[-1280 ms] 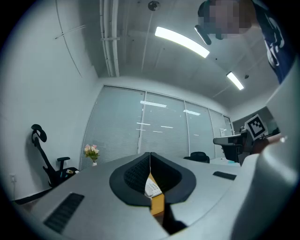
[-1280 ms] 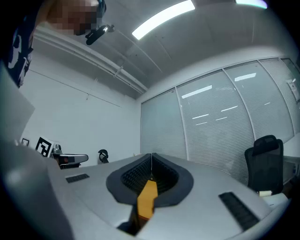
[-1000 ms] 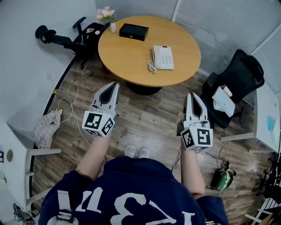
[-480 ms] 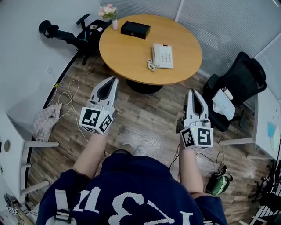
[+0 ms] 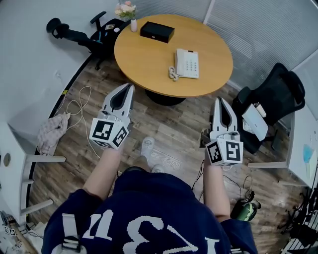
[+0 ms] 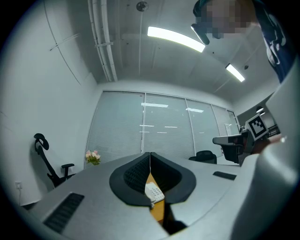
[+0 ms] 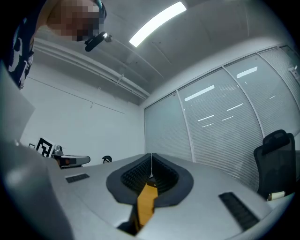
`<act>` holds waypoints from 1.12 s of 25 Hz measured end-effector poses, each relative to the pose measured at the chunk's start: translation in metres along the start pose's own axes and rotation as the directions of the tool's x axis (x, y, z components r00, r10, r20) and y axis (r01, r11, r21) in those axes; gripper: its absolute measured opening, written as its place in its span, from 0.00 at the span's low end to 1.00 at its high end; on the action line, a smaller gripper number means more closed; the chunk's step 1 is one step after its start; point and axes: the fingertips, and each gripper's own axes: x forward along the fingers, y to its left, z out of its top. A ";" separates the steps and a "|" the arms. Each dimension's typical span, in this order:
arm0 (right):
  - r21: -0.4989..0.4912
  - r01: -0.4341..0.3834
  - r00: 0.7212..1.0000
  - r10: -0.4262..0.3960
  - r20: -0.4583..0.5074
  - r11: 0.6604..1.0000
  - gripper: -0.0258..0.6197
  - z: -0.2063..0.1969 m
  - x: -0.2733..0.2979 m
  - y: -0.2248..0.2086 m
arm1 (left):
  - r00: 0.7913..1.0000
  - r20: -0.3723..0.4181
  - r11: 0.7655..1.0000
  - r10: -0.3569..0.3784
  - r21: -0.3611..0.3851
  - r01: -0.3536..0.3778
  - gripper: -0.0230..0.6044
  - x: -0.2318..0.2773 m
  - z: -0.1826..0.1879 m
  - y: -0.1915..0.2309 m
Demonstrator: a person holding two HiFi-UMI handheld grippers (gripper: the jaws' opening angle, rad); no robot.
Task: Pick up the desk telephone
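A white desk telephone (image 5: 188,63) with a coiled cord lies on the round wooden table (image 5: 149,64), toward its right side. In the left gripper view the telephone (image 6: 154,192) peeks through the slot below the shut jaws. My left gripper (image 5: 128,88) is shut and empty, held over the floor just short of the table's near edge. My right gripper (image 5: 220,100) is shut and empty too, over the floor to the right of the table's base. Neither gripper touches the telephone. In the right gripper view the jaws (image 7: 151,165) are closed, with a strip of tabletop below.
A black box (image 5: 157,31) and a small vase of flowers (image 5: 128,12) stand at the table's far side. A black office chair (image 5: 271,106) with papers is at the right, another chair (image 5: 94,37) at the far left. Cables (image 5: 74,111) and a cloth (image 5: 52,134) lie on the floor at left.
The person has stepped toward the table: one foot is now forward on the floor, and the table sits slightly more to the right. Both grippers stay shut.
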 end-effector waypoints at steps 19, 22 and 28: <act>-0.050 0.101 0.995 -0.100 0.025 0.994 0.08 -0.022 0.176 -0.038 | 0.994 0.039 0.995 -0.101 -0.024 0.102 0.06 0.173 -0.013 0.111; -0.051 0.127 0.992 -0.126 0.022 0.991 0.08 -0.028 0.196 -0.040 | 0.991 0.039 0.992 -0.126 -0.024 0.127 0.06 0.196 -0.015 0.126; -0.066 0.148 0.989 -0.149 -0.012 0.987 0.08 -0.039 0.222 -0.048 | 0.989 0.030 0.989 -0.142 -0.048 0.143 0.06 0.228 -0.024 0.138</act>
